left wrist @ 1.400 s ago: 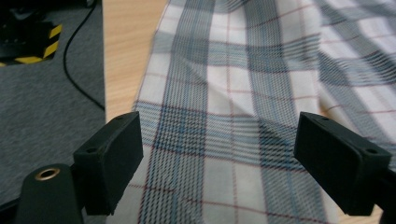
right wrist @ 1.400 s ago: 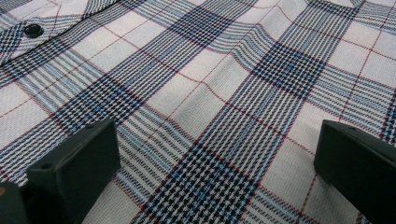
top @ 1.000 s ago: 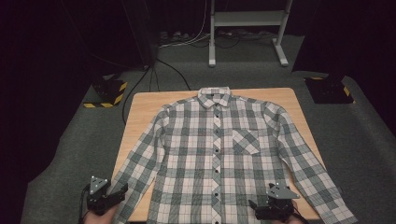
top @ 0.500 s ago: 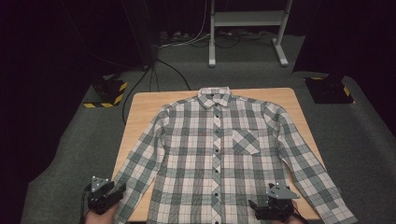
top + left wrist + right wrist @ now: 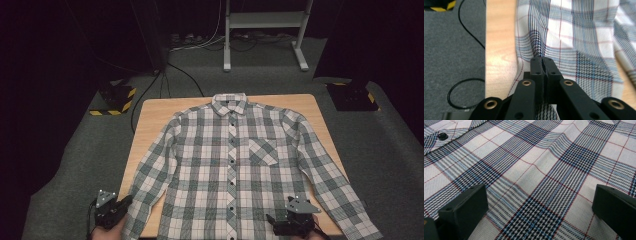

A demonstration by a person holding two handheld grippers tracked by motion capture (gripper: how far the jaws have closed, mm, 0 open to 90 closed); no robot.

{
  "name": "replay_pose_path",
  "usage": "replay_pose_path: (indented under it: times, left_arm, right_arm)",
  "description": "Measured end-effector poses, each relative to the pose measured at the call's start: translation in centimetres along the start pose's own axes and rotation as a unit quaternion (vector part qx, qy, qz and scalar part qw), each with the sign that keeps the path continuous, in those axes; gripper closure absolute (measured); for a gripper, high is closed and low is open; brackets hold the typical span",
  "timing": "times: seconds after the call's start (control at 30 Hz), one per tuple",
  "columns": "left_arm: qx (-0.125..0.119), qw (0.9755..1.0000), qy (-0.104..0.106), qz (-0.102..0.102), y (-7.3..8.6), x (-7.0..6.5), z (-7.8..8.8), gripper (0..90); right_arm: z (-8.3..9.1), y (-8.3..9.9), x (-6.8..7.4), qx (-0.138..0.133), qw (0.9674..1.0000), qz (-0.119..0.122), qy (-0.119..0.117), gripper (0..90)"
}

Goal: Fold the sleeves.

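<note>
A plaid shirt lies spread face up on the wooden bench, buttoned, collar at the far edge, both sleeves angled outward and down toward the near corners. Its left sleeve runs along the bench's left edge, and there the left gripper has just been closing its jaws: they now stand pinched together on a raised fold of the sleeve cloth. The right gripper sits at the near hem, right of the button row; its jaws are spread wide over flat fabric, clamping nothing. The pale wood of the bench shows around the shoulders. Grey carpet surrounds it, crossed by black cables, with yellow-and-black striped blocks to the left and a white metal stand in the dark room behind.
</note>
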State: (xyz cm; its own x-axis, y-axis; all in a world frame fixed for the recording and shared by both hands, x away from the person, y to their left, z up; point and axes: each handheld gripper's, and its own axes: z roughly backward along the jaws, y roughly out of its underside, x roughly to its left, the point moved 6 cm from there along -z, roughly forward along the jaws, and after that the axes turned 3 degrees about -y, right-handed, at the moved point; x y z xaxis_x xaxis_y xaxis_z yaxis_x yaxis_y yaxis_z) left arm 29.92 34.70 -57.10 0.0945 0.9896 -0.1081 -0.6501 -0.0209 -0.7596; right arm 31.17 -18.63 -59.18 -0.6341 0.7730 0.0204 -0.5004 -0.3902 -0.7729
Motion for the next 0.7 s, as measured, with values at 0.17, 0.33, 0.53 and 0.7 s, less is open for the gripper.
replay_pose_path:
  times: [0.17,0.33,0.53,0.7]
  left_arm:
    - [-0.027,0.9996,0.006,0.010,-0.7,-0.2,1.0,88.6]
    - [-0.042,0.9989,0.016,0.015,-1.2,-0.5,1.6,88.6]
    - [-0.076,0.9951,0.057,0.028,-2.2,-1.6,2.8,88.4]
    - [-0.091,0.9926,0.075,0.029,-2.7,-2.5,3.3,88.4]
  right_arm:
    - [0.0,0.0,0.0,0.000,1.0000,0.000,0.000,0.0]
    - [0.0,0.0,0.0,0.000,1.0000,0.000,-0.001,0.0]
    - [0.0,0.0,0.0,0.000,1.0000,0.000,-0.001,0.0]
    - [0.0,0.0,0.0,0.000,1.0000,0.000,-0.001,0.0]
